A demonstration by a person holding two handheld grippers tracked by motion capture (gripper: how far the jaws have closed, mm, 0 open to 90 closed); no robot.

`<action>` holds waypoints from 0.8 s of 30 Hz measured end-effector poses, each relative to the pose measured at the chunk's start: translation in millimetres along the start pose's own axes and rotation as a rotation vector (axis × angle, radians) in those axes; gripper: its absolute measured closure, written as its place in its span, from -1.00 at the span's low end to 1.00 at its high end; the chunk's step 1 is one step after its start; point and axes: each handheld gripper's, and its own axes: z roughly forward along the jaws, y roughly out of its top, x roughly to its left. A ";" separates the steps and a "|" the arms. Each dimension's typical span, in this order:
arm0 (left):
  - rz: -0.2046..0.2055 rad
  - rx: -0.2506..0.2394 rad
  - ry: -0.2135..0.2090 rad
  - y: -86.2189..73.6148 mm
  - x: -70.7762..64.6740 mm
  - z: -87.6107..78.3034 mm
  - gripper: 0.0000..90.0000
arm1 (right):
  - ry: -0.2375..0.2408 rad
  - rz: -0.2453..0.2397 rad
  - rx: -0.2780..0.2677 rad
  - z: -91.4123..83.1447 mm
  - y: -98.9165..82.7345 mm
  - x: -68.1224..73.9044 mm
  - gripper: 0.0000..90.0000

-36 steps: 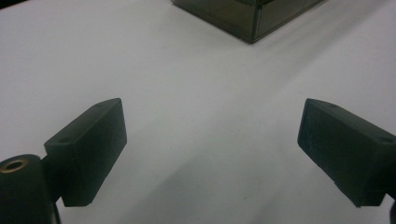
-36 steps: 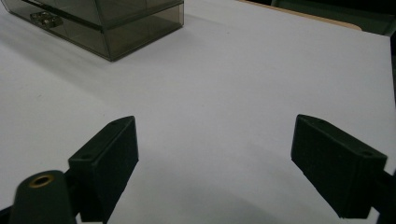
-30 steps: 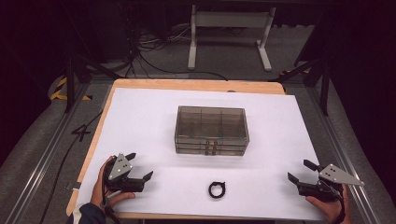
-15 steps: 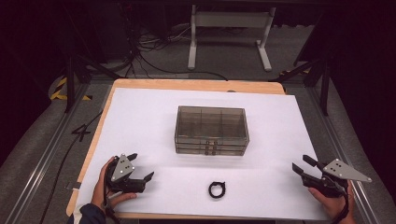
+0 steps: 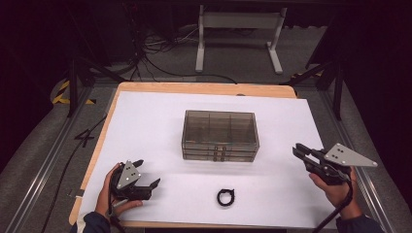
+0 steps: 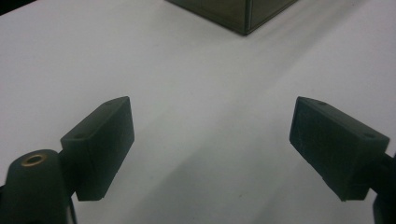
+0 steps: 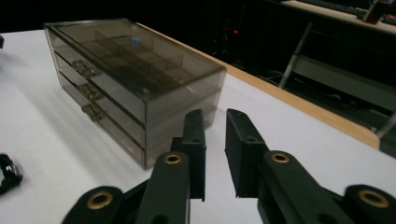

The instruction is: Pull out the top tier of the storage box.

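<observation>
Box (image 5: pixel 220 135) lengthwise across table (image 5: pixel 145 126), drawer fronts nearward

Dim lab or recording studio: desk (image 5: pixel 145 116) covered in white paper, dark grey carpet floor (image 5: pixel 39 160), loose black cables (image 5: pixel 155 53) trailing behind, white metal stand (image 5: pixel 238 29), yellow-black hazard tape (image 5: pixel 63 92), black surroundings.

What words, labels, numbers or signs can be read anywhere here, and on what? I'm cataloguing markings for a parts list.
None can be read.
Smoky translucent plastic three-drawer box: no label or lettering; a small bluish spot on its lid is too blurred to tell.
Small black ring on the white table sheet: no markings visible.
Grey three-cornered plate on the right gripper: plain, holes only.
</observation>
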 end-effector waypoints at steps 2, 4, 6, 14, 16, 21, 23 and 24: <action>0.006 0.003 0.001 0.1 -0.6 0.1 -0.68 | 0.004 -0.004 -0.006 3.9 4.0 1.5 0.83; 0.005 0.001 0.000 0.0 -0.4 0.0 -0.68 | 0.033 -0.014 -0.021 15.7 14.2 6.5 0.89; -0.003 -0.002 -0.004 -0.1 0.2 -0.2 -0.68 | 0.054 -0.027 -0.016 30.0 23.1 12.6 0.96; 0.001 0.006 -0.005 0.1 0.5 0.4 -0.65 | 0.089 -0.047 0.005 68.6 36.3 26.7 1.00; -0.004 0.004 -0.011 0.0 0.8 0.3 -0.65 | 0.081 -0.053 0.019 75.3 35.3 28.4 1.00; 0.003 0.014 -0.014 0.6 1.0 1.4 -0.65 | 0.100 -0.021 0.026 86.9 28.9 27.3 1.00; 0.005 0.024 -0.015 0.9 0.1 2.2 -0.65 | 0.100 -0.019 0.033 89.9 26.5 27.7 1.00; 0.010 0.029 -0.014 1.1 -0.1 2.5 -0.65 | 0.100 -0.015 0.037 91.3 25.4 27.5 1.00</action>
